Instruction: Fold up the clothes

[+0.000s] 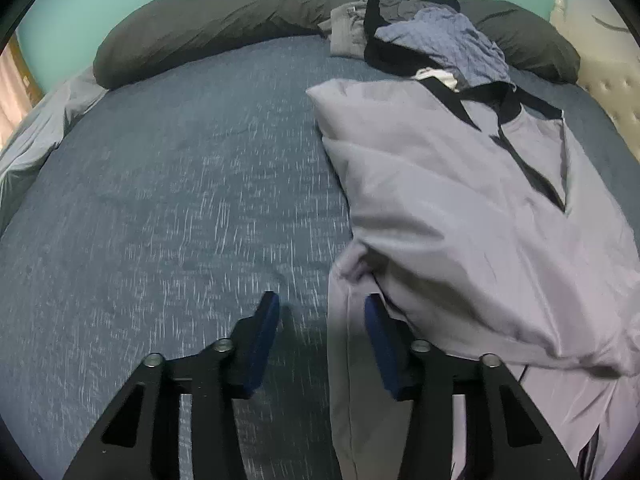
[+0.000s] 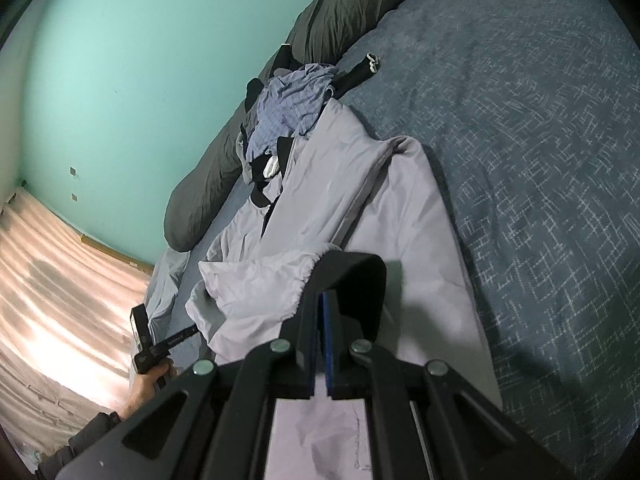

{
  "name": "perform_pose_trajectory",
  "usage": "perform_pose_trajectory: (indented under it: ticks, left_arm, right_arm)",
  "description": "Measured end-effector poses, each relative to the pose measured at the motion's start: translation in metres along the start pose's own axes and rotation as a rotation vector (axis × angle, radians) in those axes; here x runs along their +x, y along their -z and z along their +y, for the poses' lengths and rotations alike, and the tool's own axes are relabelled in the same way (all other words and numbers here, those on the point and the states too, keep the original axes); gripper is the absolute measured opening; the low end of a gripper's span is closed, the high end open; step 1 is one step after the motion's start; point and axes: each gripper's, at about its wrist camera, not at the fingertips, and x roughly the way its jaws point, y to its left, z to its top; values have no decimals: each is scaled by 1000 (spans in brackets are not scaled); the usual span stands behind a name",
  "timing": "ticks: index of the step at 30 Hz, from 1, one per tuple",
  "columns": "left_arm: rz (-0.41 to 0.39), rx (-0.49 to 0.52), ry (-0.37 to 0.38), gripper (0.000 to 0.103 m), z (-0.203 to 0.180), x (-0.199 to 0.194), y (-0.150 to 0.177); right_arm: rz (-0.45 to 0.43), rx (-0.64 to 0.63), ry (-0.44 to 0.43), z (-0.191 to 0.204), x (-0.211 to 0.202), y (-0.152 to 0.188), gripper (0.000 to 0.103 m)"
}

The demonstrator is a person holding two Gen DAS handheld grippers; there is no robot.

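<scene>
Grey garment (image 1: 460,208) lay half-folded on the bed (image 1: 180,200): light, limp, best pinched at hems. Left gripper (image 1: 322,312) stood part-open, straddling its edge; right gripper (image 2: 323,300) was closed, apparently pinching the hem.

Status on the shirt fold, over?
Left gripper open, shirt edge between its fingers, not pinched. Right gripper shut; whether on cloth, unclear. Lavender shirt half folded on bed. Clothes pile at the collar end.

Jacket (image 1: 460,208) lies spread on bed (image 1: 180,200), right of centre. Clothes pile (image 1: 424,36) behind it (partly overlapping its collar); pillows (image 1: 208,28) behind both, along wall (image 2: 120,60).
</scene>
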Motion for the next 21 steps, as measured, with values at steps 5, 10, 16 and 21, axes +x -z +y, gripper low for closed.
perform_pose_trajectory:
  ticks: [5, 10, 16, 21]
  left_arm:
    - [-4, 42, 22, 7, -1, 3, -12]
    - [-6, 63, 31, 5, 4, 3, -19]
    - [-5, 87, 30, 3, 13, -2, -11]
    - [-2, 72, 23, 3, 14, 1, -4]
  right_arm:
    - [12, 12, -6, -4, 4, 2, 2]
    - [-17, 31, -2, -8, -4, 1, 2]
    - [5, 59, 46, -20, 2, 5, 2]
    - [47, 48, 94, -17, 1, 10, 2]
